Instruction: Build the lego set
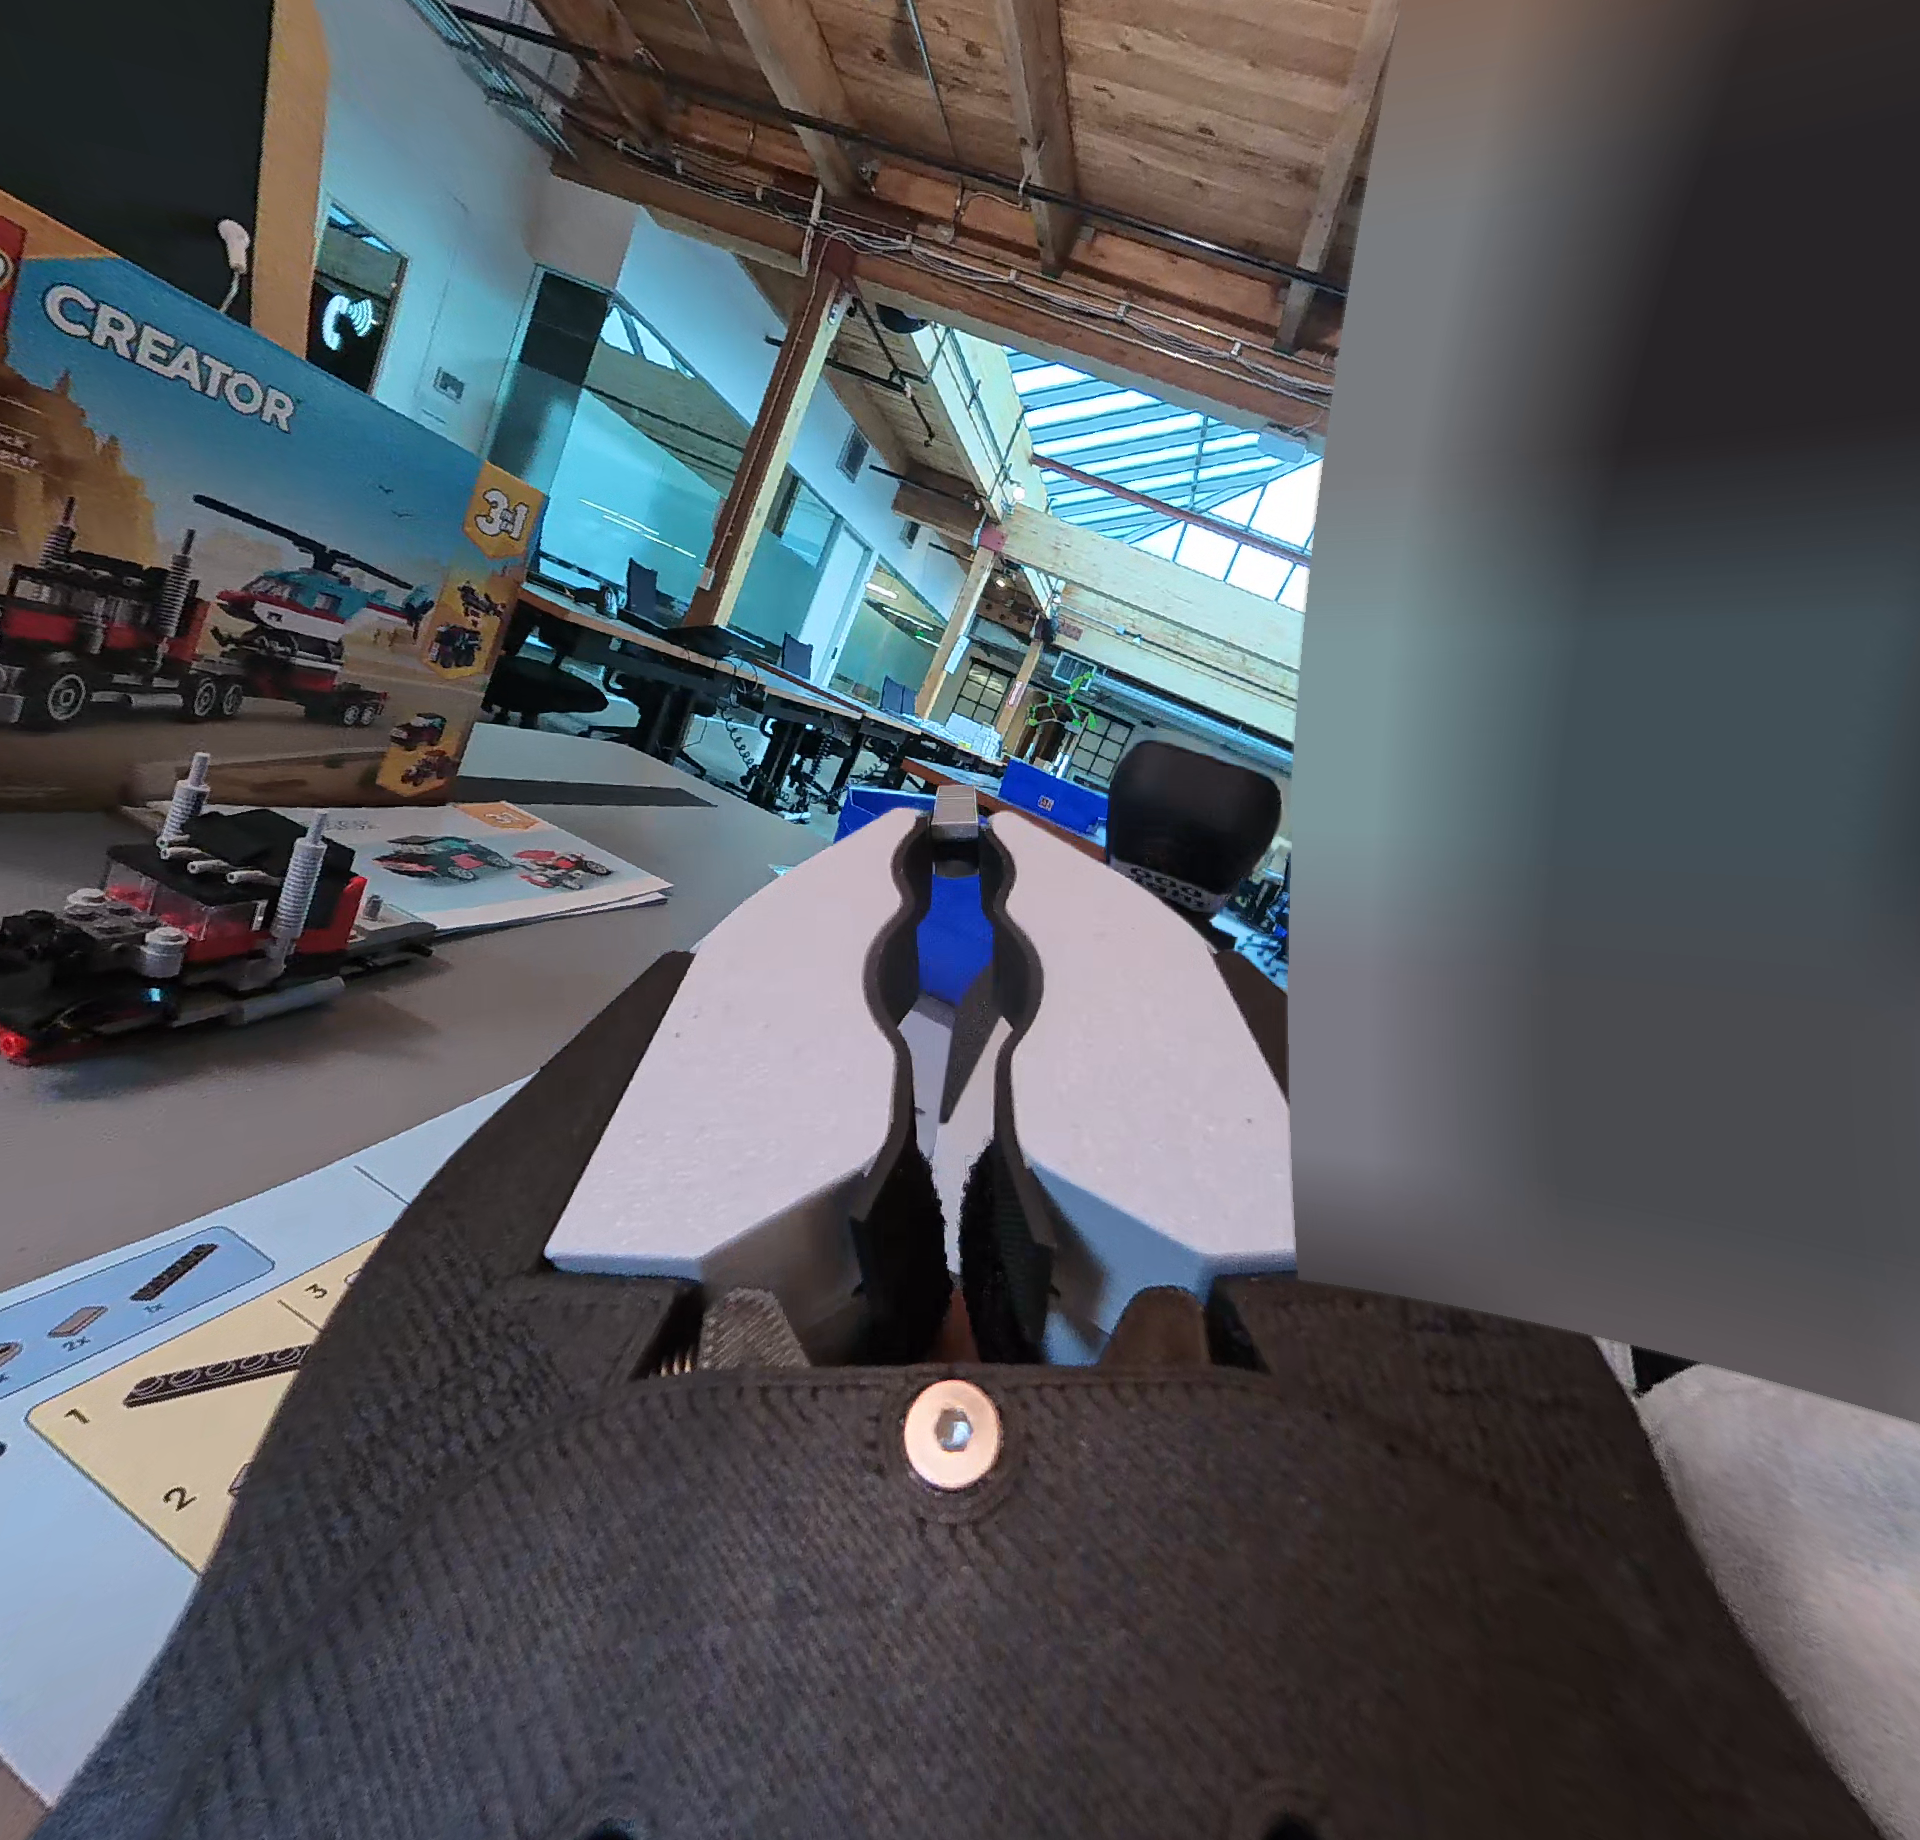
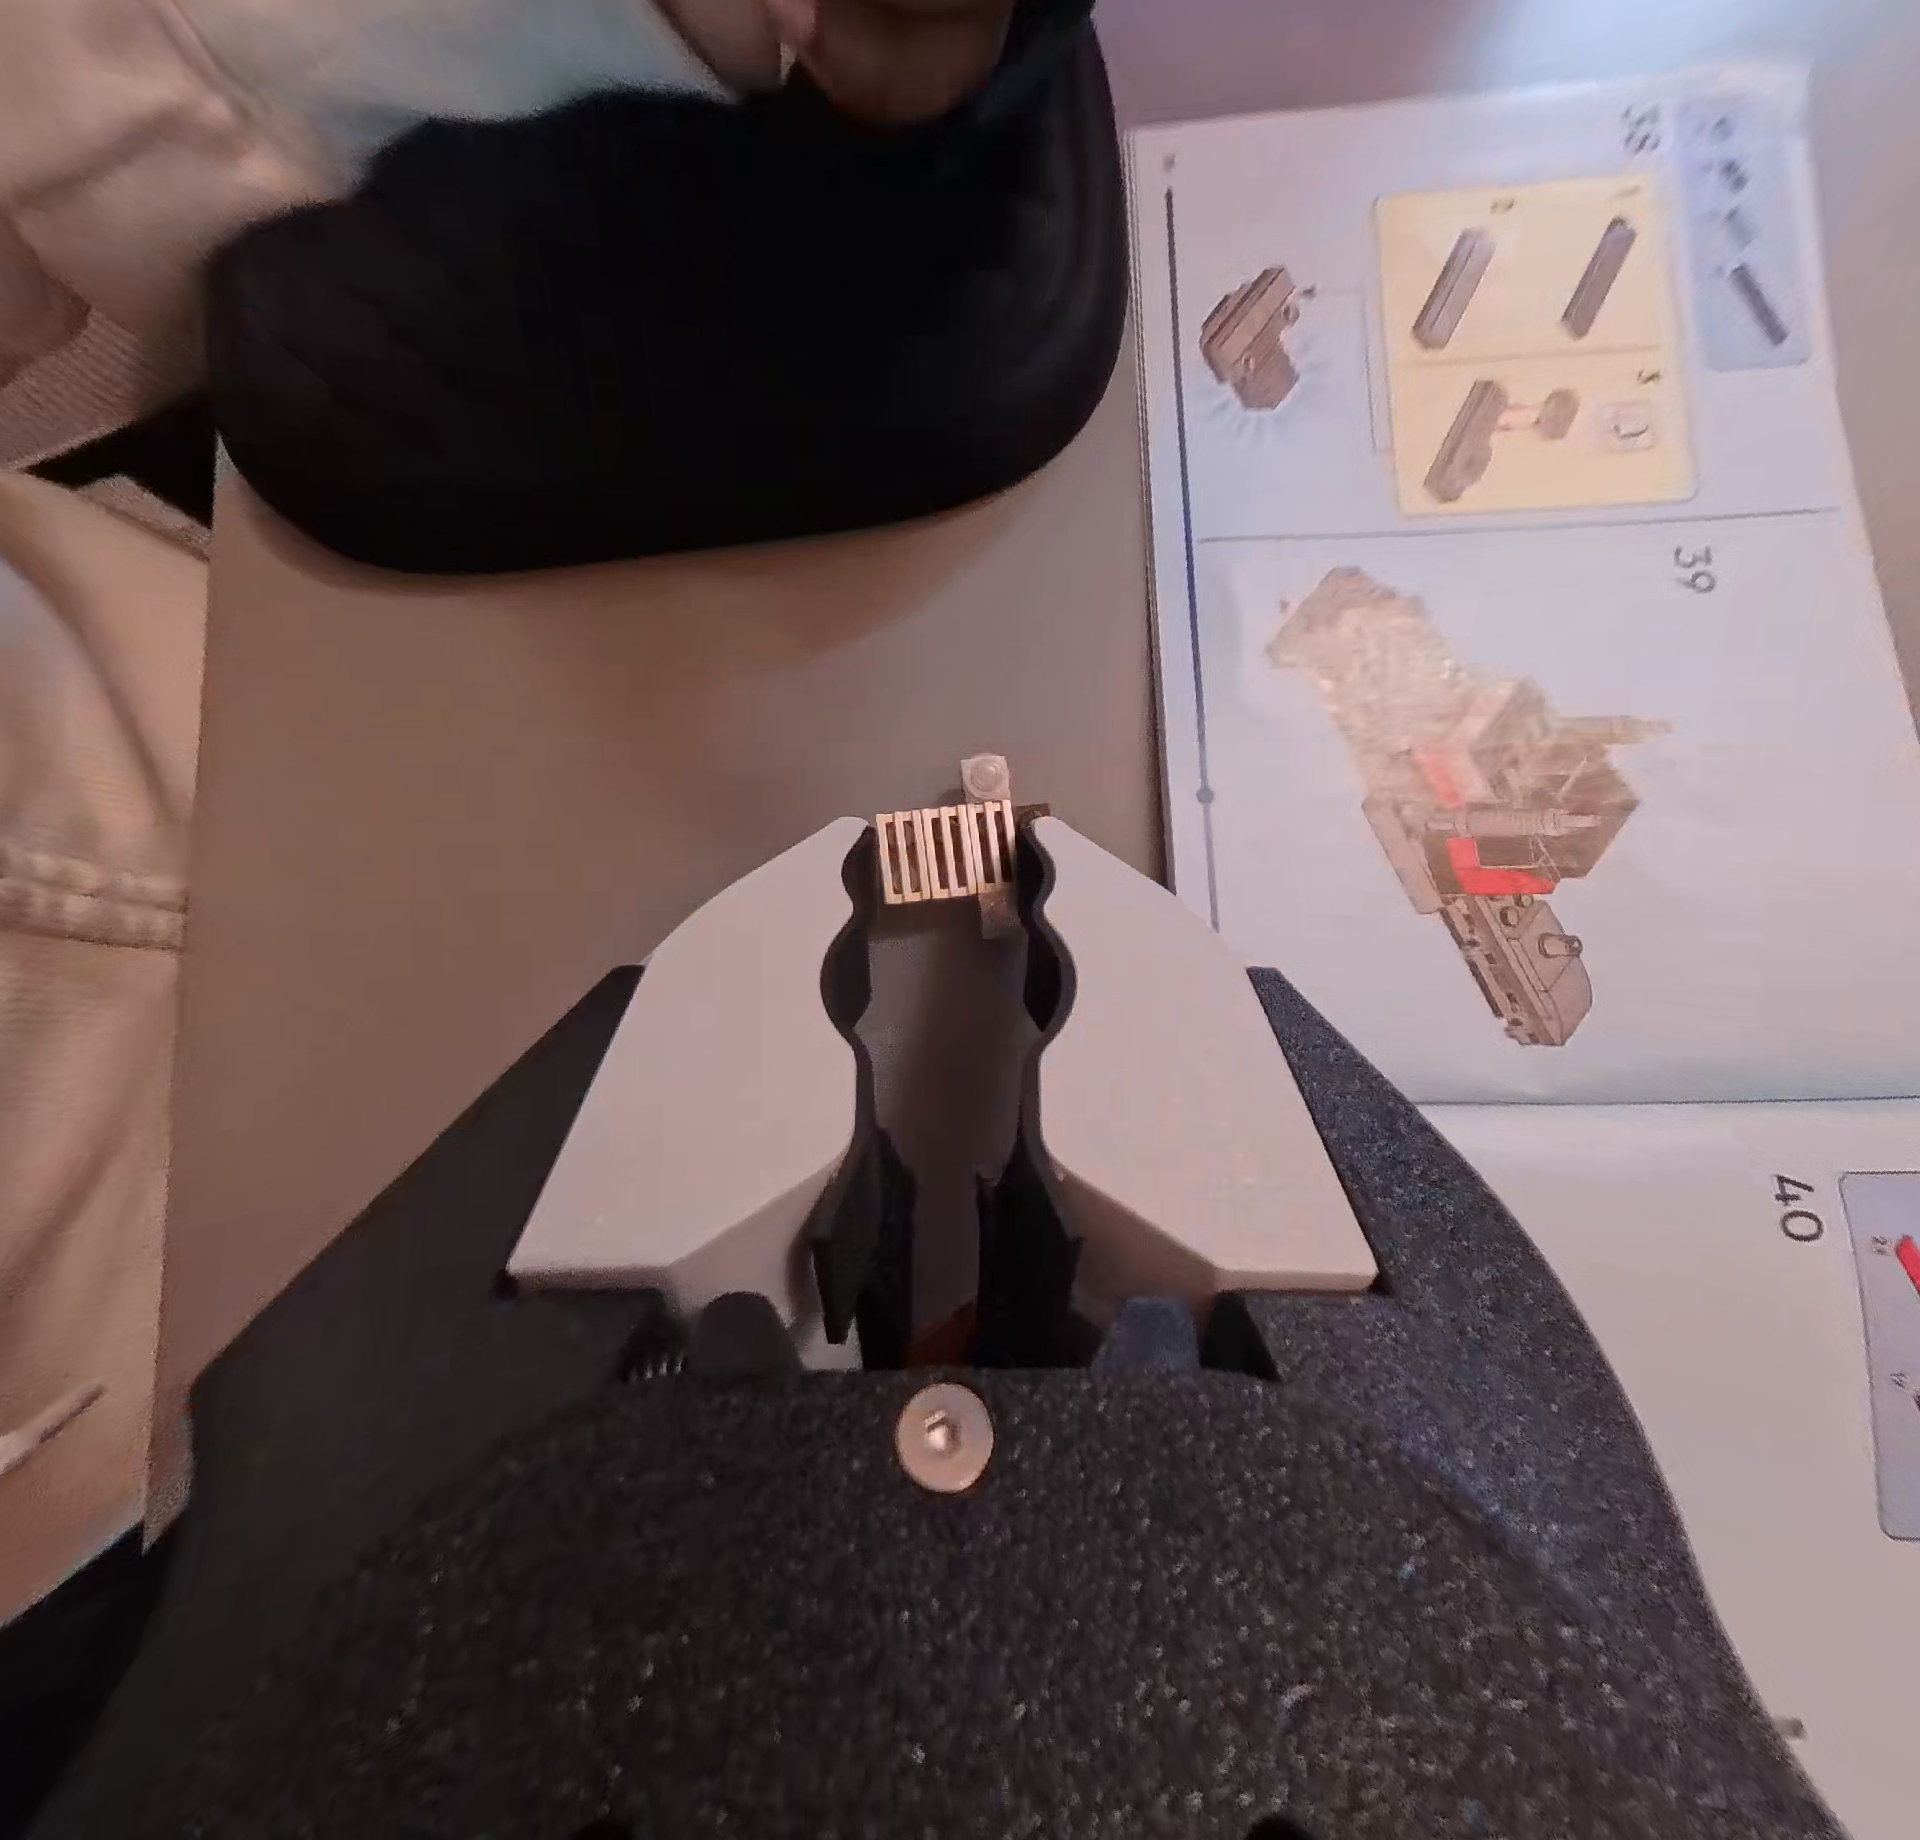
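A: What is the left gripper (image 1: pixel 957 826) doing?

B: Its fingers are clamped on a small grey piece (image 1: pixel 954 820) at the tips, held up in the air. An open manual (image 1: pixel 156 1375) lies on the grey table (image 1: pixel 343 1094) near its base. Farther left stands a half-built black and red truck (image 1: pixel 182 933), a booklet (image 1: pixel 520 860) behind it, then the set box (image 1: pixel 239 564) upright. Beyond is an open office.

A: And the right gripper (image 2: pixel 948 834)?

B: Its fingers grip a tan grille piece (image 2: pixel 943 857) with a grey stud piece (image 2: pixel 984 778) joined at its far edge, above the table (image 2: pixel 623 751). The manual (image 2: pixel 1507 647) lies open to the right. A person's dark sleeve (image 2: pixel 644 336) rests farther off.
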Demonstrator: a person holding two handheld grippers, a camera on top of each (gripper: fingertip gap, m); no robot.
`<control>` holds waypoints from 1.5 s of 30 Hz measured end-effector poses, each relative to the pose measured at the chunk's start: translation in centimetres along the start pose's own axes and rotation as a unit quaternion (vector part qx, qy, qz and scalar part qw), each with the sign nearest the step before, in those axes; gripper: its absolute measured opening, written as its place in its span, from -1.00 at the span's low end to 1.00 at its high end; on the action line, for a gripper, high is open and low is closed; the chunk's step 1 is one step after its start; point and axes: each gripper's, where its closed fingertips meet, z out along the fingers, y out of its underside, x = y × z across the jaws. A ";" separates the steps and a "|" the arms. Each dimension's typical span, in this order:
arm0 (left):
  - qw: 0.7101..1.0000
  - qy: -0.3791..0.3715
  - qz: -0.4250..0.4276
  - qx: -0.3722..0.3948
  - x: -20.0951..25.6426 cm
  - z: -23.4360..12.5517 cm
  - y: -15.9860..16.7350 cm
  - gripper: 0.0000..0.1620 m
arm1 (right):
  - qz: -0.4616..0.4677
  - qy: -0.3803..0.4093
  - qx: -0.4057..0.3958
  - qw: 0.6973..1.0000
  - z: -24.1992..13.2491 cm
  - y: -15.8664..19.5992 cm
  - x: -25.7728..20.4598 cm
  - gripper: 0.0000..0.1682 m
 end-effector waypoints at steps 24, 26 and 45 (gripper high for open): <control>0.985 0.071 0.116 -0.109 3.2 1.3 3.3 -0.90 | -0.013 -0.072 0.305 0.949 -8.7 -9.6 1.2 -0.85; 0.983 0.076 0.118 -0.116 3.4 1.4 3.6 -0.90 | -0.015 -0.077 0.300 0.951 -8.6 -9.3 0.9 -0.86; 0.998 -0.018 -0.016 0.051 -0.7 -0.9 -2.2 0.02 | 0.085 -0.065 0.269 0.957 -6.3 -3.5 3.7 -0.90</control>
